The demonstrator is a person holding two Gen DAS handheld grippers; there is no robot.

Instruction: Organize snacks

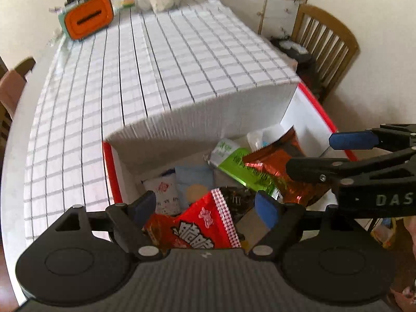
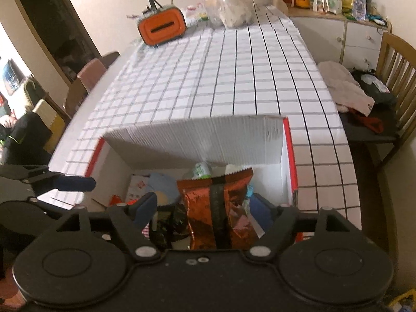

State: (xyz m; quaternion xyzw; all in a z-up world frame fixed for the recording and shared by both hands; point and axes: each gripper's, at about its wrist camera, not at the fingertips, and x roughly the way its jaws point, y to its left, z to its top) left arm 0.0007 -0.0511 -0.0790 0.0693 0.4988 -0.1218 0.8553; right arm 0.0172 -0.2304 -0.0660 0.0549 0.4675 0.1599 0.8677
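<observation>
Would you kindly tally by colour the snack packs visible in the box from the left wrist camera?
Red: 1, the red pack
Copper-orange foil: 1, the foil bag
Green: 1, the green pack
Pale blue: 1, the blue pack
White: 1, the white pack
Total: 5; others may lie hidden.

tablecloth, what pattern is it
White tablecloth with a dark grid check, clearest in the right wrist view.
</observation>
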